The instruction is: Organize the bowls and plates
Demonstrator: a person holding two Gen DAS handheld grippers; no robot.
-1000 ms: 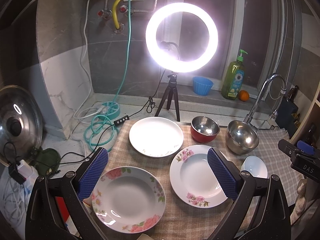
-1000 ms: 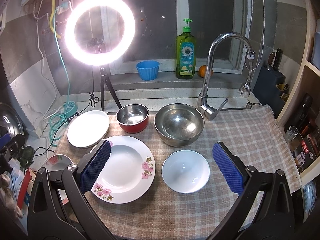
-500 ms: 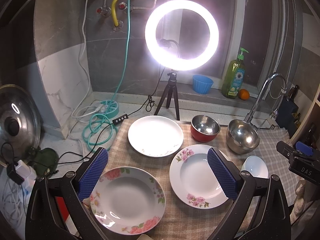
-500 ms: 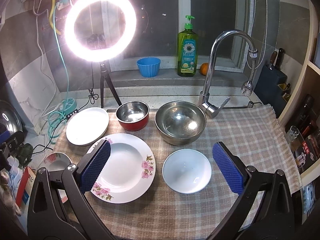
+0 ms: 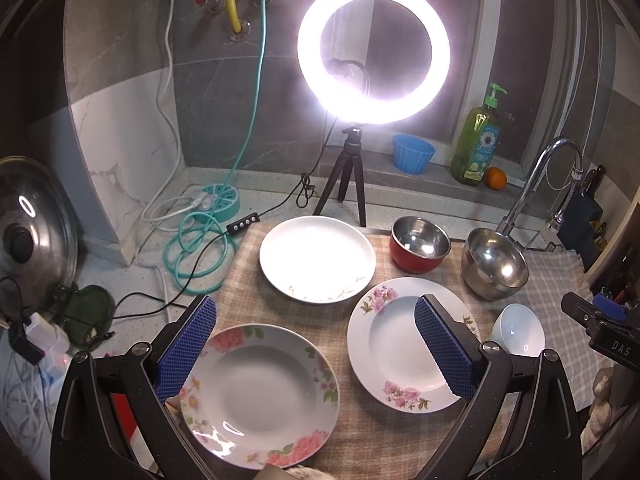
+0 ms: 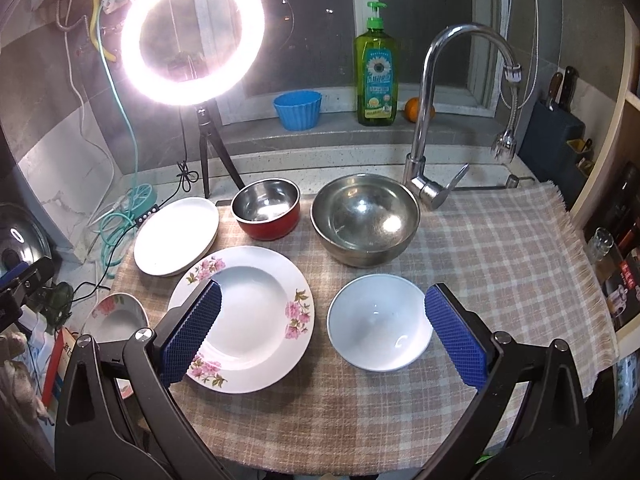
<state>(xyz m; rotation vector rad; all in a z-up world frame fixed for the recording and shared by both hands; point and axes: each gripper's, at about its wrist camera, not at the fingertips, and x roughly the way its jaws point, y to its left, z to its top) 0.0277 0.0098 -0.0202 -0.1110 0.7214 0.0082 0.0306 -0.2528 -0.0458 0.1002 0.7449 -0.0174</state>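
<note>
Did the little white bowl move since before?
No. In the right wrist view the white bowl sits just in front of the big steel bowl, same as a second ago.

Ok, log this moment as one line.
left gripper: open, empty | right gripper: open, empty | floral plate, white bowl: unstacked on checked cloth

Pink-flowered white plates (image 5: 404, 344); red-sided steel bowl (image 6: 266, 210); beige-grey checked cloth (image 6: 500, 264); blue cup (image 6: 298, 110).

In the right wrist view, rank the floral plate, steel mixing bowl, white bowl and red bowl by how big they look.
1. Floral plate, clearly widest.
2. Steel mixing bowl and white bowl look alike; the white one is nearer the camera, so unsure.
3. Red bowl, smallest.
</note>
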